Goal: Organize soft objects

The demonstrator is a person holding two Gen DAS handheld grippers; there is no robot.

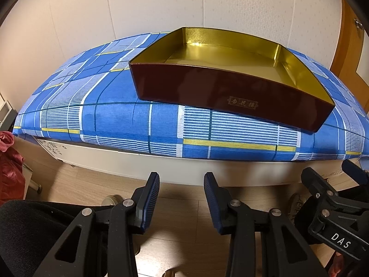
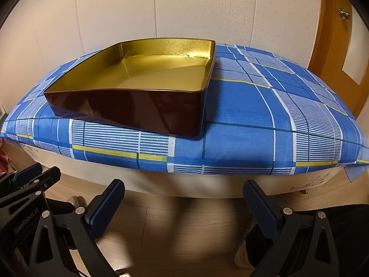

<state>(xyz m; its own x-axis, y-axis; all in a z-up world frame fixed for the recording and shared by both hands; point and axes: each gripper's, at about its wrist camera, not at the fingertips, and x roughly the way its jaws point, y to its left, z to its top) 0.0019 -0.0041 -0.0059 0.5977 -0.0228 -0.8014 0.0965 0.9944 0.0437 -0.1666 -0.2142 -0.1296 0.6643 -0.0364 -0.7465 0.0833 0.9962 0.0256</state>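
Note:
A dark red box (image 1: 219,92) with a shiny gold inside stands on a table spread with a blue plaid cloth (image 1: 110,115). Nothing lies in the box (image 2: 129,106). My left gripper (image 1: 181,176) hangs over the wooden floor in front of the table's near edge, its jaws a little apart with nothing between them. My right gripper (image 2: 184,183) hangs beside it to the right, also short of the cloth (image 2: 242,127), open wide and empty. A crumpled red fabric (image 1: 9,161) shows at the far left, below table height.
Pale wall panels (image 1: 161,4) stand behind the table. A wooden door (image 2: 334,46) is at the right. A shoe (image 2: 76,200) rests on the floor under my grippers. Dark clothing (image 1: 27,230) fills the lower left corner.

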